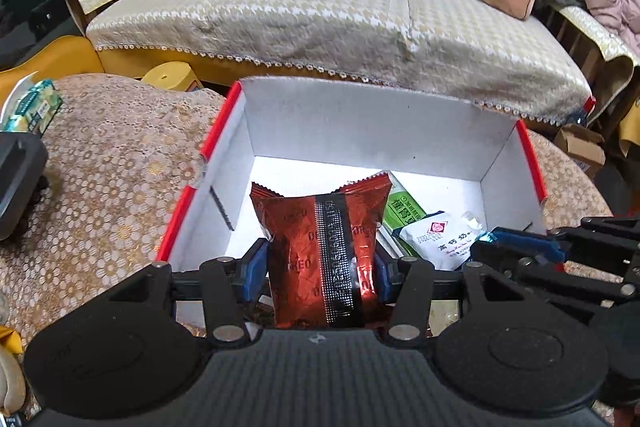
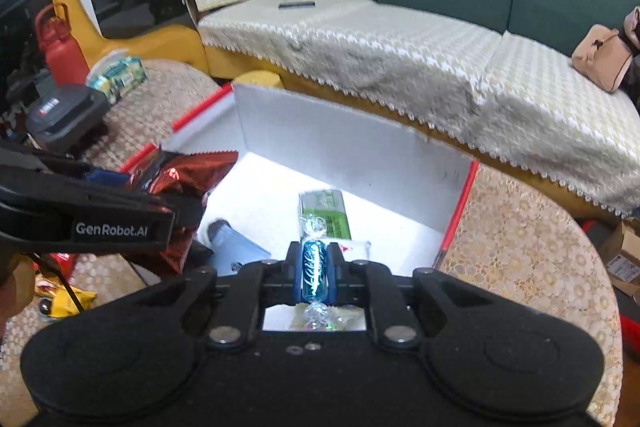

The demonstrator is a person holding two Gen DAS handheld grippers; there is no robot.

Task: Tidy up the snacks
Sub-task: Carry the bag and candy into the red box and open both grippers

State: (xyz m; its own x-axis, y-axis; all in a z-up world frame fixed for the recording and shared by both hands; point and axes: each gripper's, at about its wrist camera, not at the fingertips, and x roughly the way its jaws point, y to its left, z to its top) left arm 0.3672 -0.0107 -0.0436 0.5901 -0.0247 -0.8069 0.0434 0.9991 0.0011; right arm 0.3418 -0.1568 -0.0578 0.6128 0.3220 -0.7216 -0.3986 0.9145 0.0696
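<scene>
Flanking box [image 1: 360,119]: tissue pack [image 1: 30,105] left, sofa [image 1: 320,19] behind.

Round worktop [image 2: 520,247] under a gold lace-patterned cloth, open red-edged white cardboard box [image 1: 360,123] sitting on it, green snack pack [image 1: 34,107] at the far left edge, black case [image 2: 64,115] just beside that pack

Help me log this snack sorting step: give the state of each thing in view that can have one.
left gripper: shut on red snack packet, over the box.
right gripper: shut on blue wrapped candy.
box: open, holding green packet and white packet, both lying flat.
</scene>
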